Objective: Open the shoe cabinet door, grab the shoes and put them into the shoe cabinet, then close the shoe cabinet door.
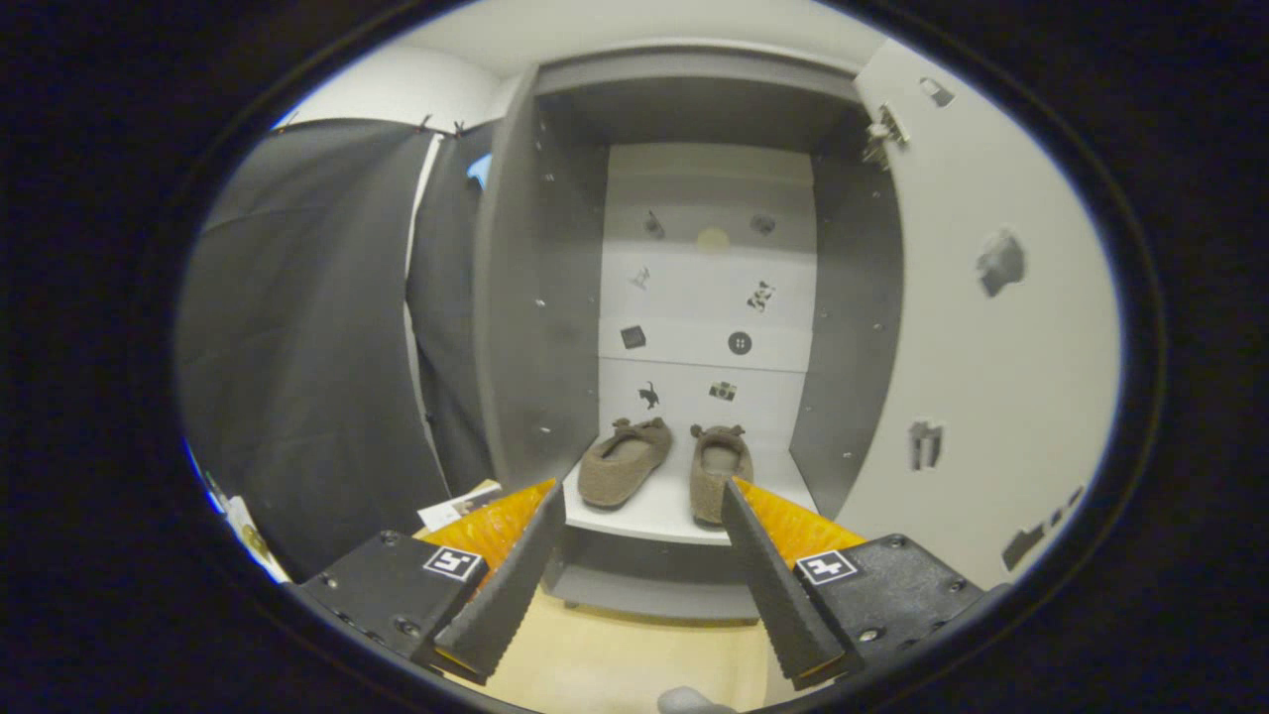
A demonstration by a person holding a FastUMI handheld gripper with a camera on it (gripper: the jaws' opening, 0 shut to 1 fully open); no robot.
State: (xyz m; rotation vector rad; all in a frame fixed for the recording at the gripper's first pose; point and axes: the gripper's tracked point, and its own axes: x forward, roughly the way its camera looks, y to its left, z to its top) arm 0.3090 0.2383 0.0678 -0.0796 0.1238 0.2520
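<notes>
The two-finger gripper (pixel 642 496) hangs in front of the tall grey shoe cabinet (pixel 540 297), its fingers spread wide apart with nothing between them. Beyond the fingertips, toward twelve o'clock, a pair of brown fuzzy slippers (pixel 664 464) sits side by side on the white lower shelf (pixel 644 511), toes pointing at the back panel. That pale back panel (pixel 706 307) carries several small dark stickers. The white cabinet door (pixel 981 347) stands swung open at about three o'clock of the slippers, its hinge up at one o'clock. Black cloth (pixel 297 357) hangs at nine o'clock beside the cabinet. Light wooden floor (pixel 615 664) lies below the fingers.
</notes>
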